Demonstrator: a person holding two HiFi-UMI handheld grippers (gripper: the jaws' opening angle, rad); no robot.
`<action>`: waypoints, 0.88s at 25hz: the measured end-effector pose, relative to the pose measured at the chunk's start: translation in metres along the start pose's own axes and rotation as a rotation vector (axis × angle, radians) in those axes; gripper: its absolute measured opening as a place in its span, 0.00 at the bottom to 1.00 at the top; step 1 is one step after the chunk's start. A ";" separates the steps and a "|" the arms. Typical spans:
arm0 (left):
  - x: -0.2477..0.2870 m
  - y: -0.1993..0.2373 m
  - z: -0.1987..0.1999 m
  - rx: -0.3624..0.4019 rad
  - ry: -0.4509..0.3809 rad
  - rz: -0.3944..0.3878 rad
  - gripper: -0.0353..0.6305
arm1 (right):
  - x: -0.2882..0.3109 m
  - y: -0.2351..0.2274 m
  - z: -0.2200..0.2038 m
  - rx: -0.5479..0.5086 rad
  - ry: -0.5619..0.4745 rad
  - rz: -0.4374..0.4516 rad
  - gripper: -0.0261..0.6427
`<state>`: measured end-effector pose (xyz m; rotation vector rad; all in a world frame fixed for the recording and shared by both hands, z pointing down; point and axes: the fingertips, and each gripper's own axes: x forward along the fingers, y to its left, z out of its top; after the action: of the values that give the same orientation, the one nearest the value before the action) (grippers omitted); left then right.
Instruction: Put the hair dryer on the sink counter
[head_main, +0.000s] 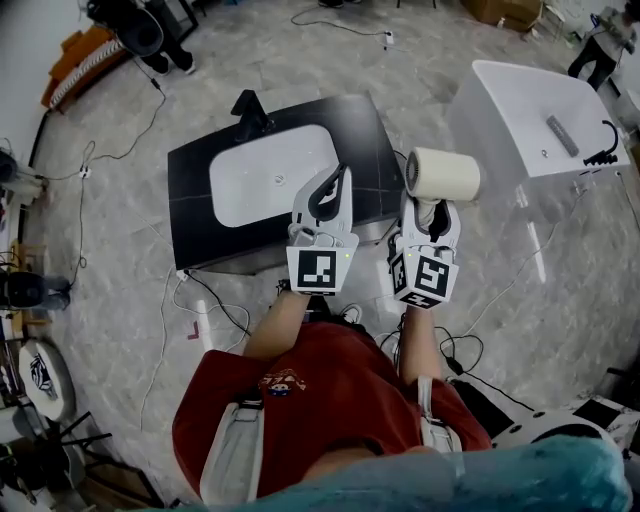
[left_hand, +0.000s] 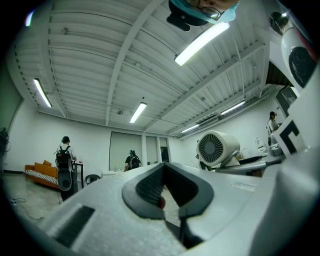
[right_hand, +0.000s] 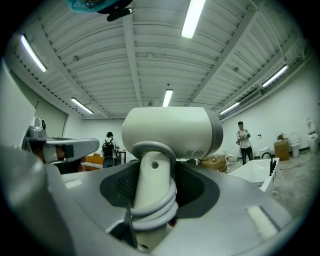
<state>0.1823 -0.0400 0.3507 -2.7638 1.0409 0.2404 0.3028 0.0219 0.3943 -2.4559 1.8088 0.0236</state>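
Right gripper pinching cord-wrapped handle of hair dryer, barrel crosswise above its jaws, sink counter just ahead-left; left gripper pressed together, empty; likely rigid, smooth, top-heavy plastic, best held by handle.

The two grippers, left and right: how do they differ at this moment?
The right gripper is shut on the hair dryer's handle; the left gripper holds nothing, its fingers meeting at the tips. The left gripper hangs over the counter's front edge; the right gripper is off its right side, above the floor. Both point away from the person.
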 end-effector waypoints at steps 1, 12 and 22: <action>0.003 0.002 -0.005 0.003 0.012 0.000 0.05 | 0.004 0.001 -0.002 -0.001 0.004 0.005 0.33; 0.057 0.053 -0.015 -0.037 -0.058 0.033 0.05 | 0.079 0.015 -0.009 -0.049 0.010 0.028 0.33; 0.097 0.122 -0.025 -0.022 -0.049 0.086 0.05 | 0.159 0.050 -0.007 -0.066 0.021 0.082 0.33</action>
<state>0.1750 -0.1976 0.3407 -2.7207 1.1526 0.3322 0.3026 -0.1443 0.3872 -2.4329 1.9466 0.0646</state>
